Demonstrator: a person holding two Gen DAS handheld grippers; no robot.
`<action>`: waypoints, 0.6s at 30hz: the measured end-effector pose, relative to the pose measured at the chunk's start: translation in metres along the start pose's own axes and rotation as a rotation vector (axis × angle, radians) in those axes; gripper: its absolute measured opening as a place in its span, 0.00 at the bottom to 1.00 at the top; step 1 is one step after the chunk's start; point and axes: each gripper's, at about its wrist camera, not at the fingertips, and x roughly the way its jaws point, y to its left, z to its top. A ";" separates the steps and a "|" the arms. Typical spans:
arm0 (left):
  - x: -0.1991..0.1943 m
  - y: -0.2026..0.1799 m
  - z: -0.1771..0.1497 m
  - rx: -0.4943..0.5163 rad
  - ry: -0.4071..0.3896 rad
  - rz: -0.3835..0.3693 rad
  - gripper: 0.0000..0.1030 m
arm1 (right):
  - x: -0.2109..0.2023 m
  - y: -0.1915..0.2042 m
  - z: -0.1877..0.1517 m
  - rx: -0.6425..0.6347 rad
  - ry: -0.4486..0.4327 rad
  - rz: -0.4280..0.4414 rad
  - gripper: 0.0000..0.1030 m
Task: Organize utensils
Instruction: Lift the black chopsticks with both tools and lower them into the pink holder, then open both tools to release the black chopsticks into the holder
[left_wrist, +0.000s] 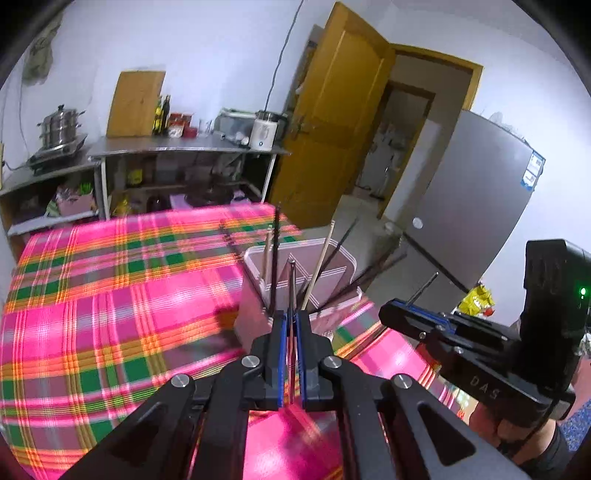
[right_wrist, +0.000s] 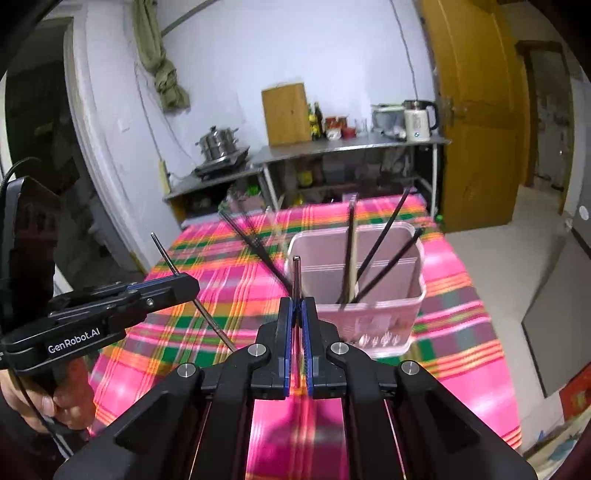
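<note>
While several chopsticks already stand loose in the pink holder, leaning out at diff angles, two more are not yet in: one per hand-held gripper. The holder sits on the worktop, which has a pink/green/orange plaid cloth, toward its right side in the right wrist view & straight ahead of both cams. The right hand-held gripper is clamped on a dark chopstick; the stick runs up between the blue pads w/ its metal-looking tip poking out just in front of the holder's near wall. The left hand-held gripper is likewise closed tight on its own chopstick, tip pointing at the holder's rim. Seen from the right wrist cam, the left one comes in from the side w/ its stick slanting through the jaws, held above the cloth, apart from the holder. Both views are motion-blurred, so an exact count in the holder can't be given. Judgement: task is well along, maybe past halfway; what's left is dropping these 2 sticks in. No other loose utensils show on the visible cloth, but parts of it are hidden behind the tools. Beyond stand a steel shelf w/ a kettle & a steamer pot, plus a yellow door.
</note>
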 end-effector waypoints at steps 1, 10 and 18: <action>0.001 -0.001 0.006 -0.002 -0.008 -0.002 0.04 | -0.001 -0.001 0.005 0.003 -0.011 -0.003 0.05; 0.009 -0.009 0.060 -0.001 -0.090 -0.004 0.04 | -0.003 -0.011 0.053 0.018 -0.111 -0.015 0.05; 0.030 -0.011 0.065 0.020 -0.084 0.023 0.04 | 0.017 -0.012 0.063 0.010 -0.115 -0.025 0.05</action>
